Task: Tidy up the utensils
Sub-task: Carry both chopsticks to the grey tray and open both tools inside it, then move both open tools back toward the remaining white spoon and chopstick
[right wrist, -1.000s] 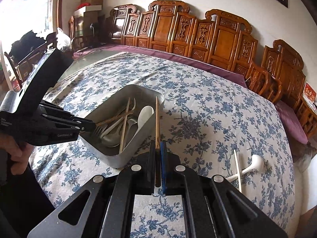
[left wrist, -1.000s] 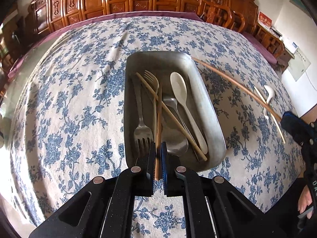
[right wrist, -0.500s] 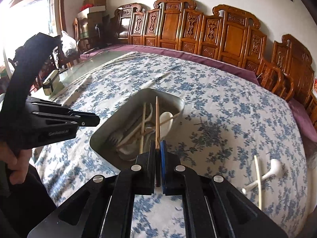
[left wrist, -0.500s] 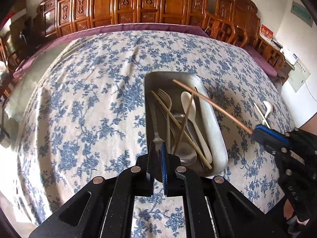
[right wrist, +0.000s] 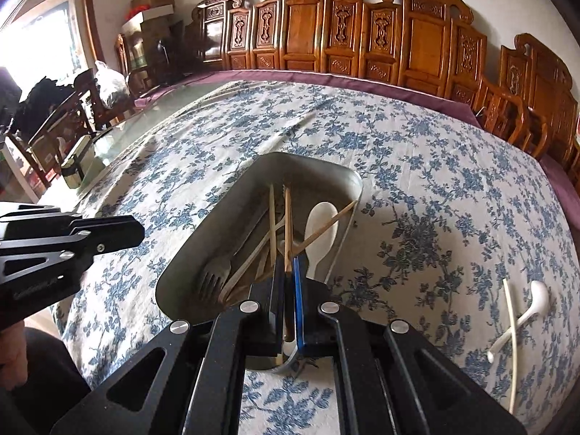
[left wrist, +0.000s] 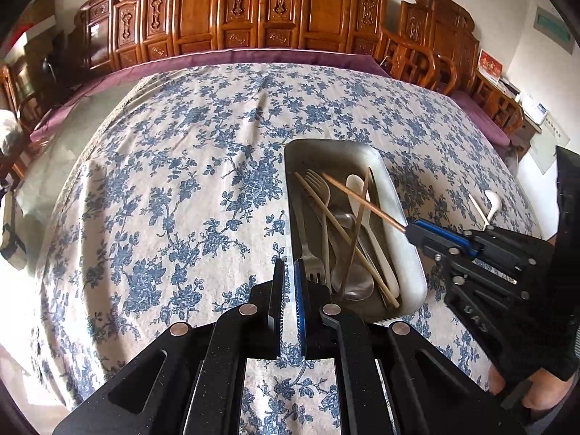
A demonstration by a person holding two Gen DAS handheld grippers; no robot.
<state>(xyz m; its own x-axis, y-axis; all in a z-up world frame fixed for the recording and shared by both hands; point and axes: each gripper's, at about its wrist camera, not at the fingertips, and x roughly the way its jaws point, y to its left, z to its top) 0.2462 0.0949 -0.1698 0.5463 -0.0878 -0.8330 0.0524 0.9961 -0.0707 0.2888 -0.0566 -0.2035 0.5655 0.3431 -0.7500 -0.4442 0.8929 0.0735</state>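
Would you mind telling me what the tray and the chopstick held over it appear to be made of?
The tray looks like brushed metal, perhaps steel or aluminium: dull grey with soft reflections on its walls. The chopstick clamped in the right gripper looks like wood or bamboo: matte, warm brown, no shine.

My right tongs [right wrist: 289,275] hide the tray's [right wrist: 181,264] near rim. The fork's [left wrist: 314,217] tines vanish behind my left tongs [left wrist: 289,290]. The table's [left wrist: 145,181] near edge is cut off.
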